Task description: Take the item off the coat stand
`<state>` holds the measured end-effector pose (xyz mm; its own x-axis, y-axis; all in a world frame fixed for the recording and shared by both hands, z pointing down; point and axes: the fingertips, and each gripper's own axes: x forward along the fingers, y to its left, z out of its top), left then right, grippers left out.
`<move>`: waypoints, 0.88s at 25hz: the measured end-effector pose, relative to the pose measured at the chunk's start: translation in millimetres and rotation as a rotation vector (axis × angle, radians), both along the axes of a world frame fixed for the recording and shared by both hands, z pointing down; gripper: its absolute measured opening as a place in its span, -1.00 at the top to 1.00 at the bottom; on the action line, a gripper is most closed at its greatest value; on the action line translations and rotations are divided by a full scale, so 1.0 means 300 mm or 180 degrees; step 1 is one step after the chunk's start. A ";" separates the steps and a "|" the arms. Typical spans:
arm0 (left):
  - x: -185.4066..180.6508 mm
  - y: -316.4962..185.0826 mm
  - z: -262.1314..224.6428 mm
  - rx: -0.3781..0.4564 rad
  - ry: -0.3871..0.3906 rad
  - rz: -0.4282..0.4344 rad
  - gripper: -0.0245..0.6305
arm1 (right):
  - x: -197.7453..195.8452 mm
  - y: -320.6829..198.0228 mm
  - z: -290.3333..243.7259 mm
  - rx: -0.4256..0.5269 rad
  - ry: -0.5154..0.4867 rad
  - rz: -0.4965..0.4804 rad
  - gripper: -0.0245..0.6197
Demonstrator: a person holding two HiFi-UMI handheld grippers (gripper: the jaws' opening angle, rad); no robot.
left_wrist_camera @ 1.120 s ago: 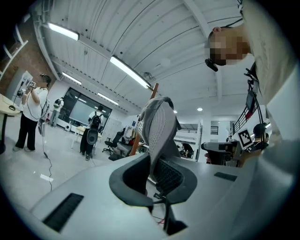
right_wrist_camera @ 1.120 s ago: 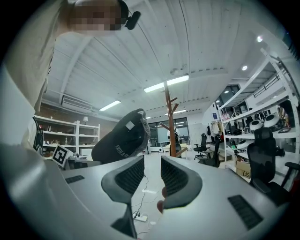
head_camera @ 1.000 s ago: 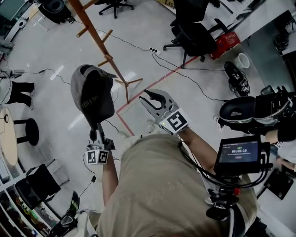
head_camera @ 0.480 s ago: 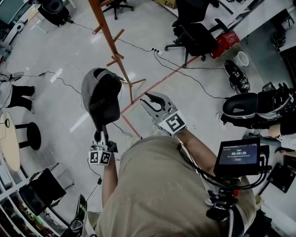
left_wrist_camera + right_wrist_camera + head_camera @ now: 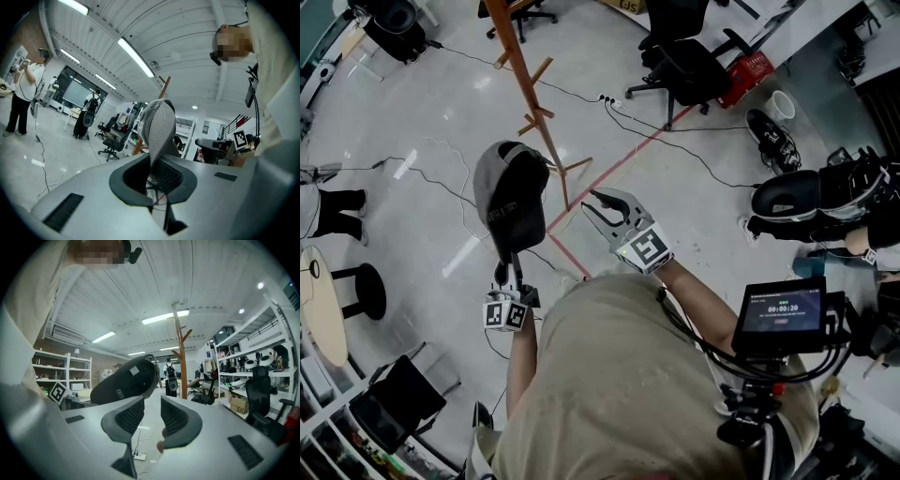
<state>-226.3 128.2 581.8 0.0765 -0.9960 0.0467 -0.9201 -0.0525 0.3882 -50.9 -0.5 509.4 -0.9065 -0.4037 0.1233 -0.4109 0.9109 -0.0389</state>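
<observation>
Office floor (image 5: pixel 422 112); left tool (image 5: pixel 500 272) clamped on cap (image 5: pixel 511 192); right tool (image 5: pixel 593 201) apart, empty.

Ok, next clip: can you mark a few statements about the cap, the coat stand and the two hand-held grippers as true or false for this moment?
1. The cap hangs on a peg of the coat stand. False: it is off the stand and apart from it.
2. The left hand-held gripper is shut on the cap. True.
3. The right hand-held gripper also grips the cap. False: its jaws stand apart with nothing between them.
4. The coat stand is wooden. True.
5. The cap lies on the floor. False: it is held up in the air by the left hand-held gripper.
</observation>
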 end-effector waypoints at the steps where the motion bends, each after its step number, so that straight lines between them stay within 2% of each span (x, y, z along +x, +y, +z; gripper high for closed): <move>1: -0.008 0.001 0.012 -0.0030 0.0004 0.0005 0.82 | -0.007 0.003 0.005 0.0002 0.0011 0.0013 0.59; 7: -0.052 0.000 0.079 -0.0148 -0.0006 0.0006 0.82 | -0.034 0.022 0.081 -0.0057 0.0088 0.0012 0.59; 22: -0.079 -0.048 0.211 -0.0349 0.0260 0.0016 0.82 | -0.052 -0.036 0.222 -0.0203 0.0179 0.0105 0.59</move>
